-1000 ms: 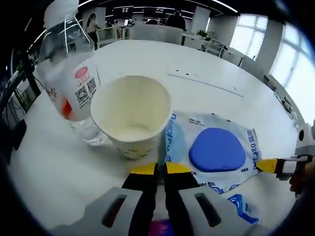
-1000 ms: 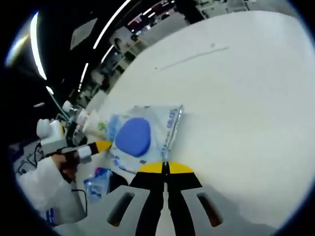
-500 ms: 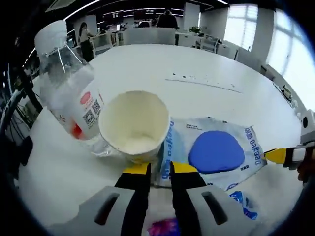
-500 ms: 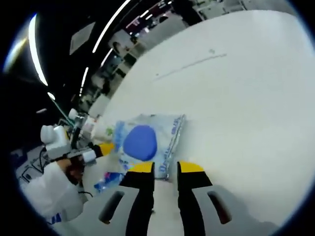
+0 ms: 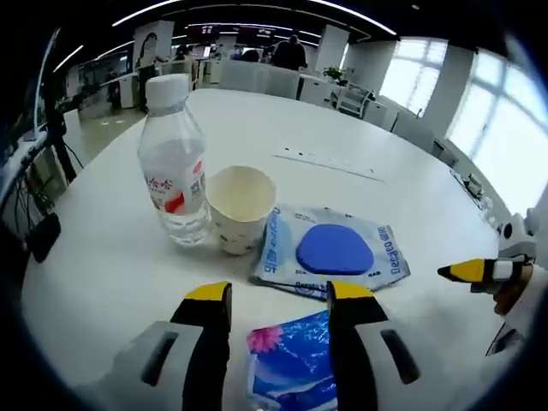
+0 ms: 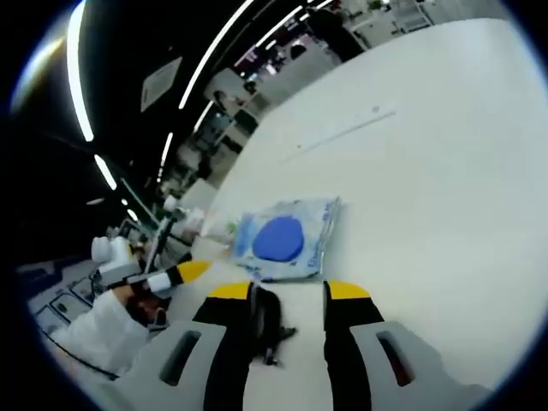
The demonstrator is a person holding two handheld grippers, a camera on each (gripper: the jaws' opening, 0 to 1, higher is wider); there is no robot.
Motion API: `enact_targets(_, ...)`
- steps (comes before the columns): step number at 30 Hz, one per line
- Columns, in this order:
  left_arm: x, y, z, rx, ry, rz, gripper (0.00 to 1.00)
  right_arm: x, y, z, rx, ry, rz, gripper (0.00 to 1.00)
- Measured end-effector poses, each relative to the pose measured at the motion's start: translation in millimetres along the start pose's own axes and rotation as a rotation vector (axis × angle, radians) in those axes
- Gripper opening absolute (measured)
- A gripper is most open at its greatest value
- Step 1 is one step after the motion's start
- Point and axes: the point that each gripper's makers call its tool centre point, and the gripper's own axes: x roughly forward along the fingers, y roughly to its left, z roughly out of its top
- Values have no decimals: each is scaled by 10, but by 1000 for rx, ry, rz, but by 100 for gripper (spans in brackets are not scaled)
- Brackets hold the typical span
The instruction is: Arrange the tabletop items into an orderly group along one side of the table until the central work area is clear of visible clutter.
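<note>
In the left gripper view the left gripper [image 5: 278, 300] has its two yellow-tipped fingers [image 5: 208, 295] spread apart and released, grasping nothing. Between them lies one blue printed packet [image 5: 295, 360] with a pink flower mark at its corner; its lettering is too small to read. Just past the fingertips lies one flat plastic pouch [image 5: 330, 257] with a round blue pad inside and blue printing along its edges, which cannot be read with certainty. Touching the pouch's left edge stands one upright paper cup [image 5: 241, 208], open-topped and empty as far as can be seen. Just beside the cup stands one clear water bottle [image 5: 175, 175], upright, white cap on, with a white and red label whose writing is illegible. All four sit on the white round bench [image 5: 342, 154]. At the right edge the other gripper's yellow tip comes in.

In the right gripper view the right gripper [image 6: 287, 295] also has its fingers [image 6: 347, 295] parted and released, with one small dark object [image 6: 267, 321] lying on the bench [image 6: 428, 171] between them; what it is cannot be told. Beyond lies the same pouch [image 6: 287, 240], and the left gripper [image 6: 175, 274] enters from the left, held by a hand in a white sleeve [image 6: 94, 334].
</note>
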Motion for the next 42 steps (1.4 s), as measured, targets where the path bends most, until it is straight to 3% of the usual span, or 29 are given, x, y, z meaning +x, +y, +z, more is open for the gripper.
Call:
enact_targets(2, -123, 32, -96, 24, 20, 14, 56, -85, -19, -7, 26, -23, 5, 32)
enact_targets(5, -273, 108, -171, -26, 14, 18, 62, -198, -93, -24, 55, -35, -7, 37)
enact_targets(9, -429, 236, -204, -83, -3, 49, 65, -344, -129, -14, 45, -45, -18, 45)
enact_targets(17, -589, 479, -238, -129, -4, 87, 75, -543, -90, -170, 28, -41, 1, 49)
enact_targets(21, -581, 487, -271, -154, -2, 79, 75, -596, -148, -255, 53, -38, 1, 48)
enact_targets(24, -547, 462, -373, -167, 35, 68, 74, -639, -176, -244, 101, -57, 6, 48)
enact_targets(31, -535, 403, -461, -166, 52, 44, 74, -684, -233, -212, 140, -88, 1, 45)
enact_targets(42, -518, 486, -516, -202, 60, 42, 72, -675, -220, -274, 176, -64, 12, 43)
